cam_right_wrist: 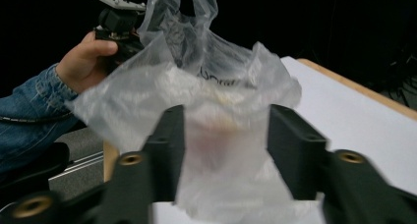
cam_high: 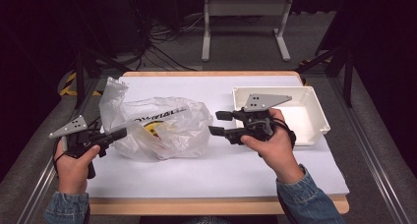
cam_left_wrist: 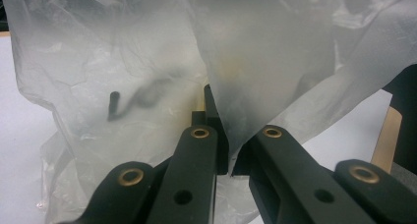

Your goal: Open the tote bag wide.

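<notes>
At the left-centre of the high view the plastic bag [cam_high: 157, 126] sits on the white tabletop [cam_high: 236, 170], its edge pinched in the left tongs [cam_high: 119, 133], right tongs [cam_high: 219, 123] spread and empty, bag opening looks only begun, white tray [cam_high: 314, 117] waiting.

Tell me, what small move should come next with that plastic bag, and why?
Probably bring the right gripper in to pinch the plastic bag's near edge. The left gripper is shut on the bag's other side, while the right one's jaws stand apart, short of the bag in the high view. A second grip would let the bag be spread open.
</notes>
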Action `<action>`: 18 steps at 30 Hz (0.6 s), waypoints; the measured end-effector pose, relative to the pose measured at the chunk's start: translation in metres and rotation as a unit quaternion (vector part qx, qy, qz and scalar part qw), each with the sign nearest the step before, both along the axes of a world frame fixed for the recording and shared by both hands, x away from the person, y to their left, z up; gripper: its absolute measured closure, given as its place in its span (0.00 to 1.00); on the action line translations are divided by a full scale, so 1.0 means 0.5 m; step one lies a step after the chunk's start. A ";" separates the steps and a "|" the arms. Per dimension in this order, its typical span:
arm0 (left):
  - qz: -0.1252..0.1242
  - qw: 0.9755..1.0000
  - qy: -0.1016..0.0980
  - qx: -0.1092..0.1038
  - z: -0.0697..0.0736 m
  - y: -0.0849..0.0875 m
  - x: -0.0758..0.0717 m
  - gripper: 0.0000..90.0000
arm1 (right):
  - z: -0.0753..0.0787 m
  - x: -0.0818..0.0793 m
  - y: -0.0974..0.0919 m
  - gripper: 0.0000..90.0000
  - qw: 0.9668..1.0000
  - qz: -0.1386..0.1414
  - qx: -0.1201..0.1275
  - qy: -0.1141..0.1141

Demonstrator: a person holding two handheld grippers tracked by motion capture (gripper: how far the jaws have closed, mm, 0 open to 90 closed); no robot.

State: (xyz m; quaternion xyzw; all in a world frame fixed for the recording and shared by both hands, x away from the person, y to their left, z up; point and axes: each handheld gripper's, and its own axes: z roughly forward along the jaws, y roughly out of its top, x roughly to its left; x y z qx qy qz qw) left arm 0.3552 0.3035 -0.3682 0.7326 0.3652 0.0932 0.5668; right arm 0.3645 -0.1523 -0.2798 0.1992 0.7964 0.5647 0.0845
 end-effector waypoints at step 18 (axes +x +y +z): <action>-0.005 1.000 0.009 0.006 -0.008 -0.004 0.002 1.00 | 0.018 0.021 0.120 0.90 0.999 0.020 0.006 -0.034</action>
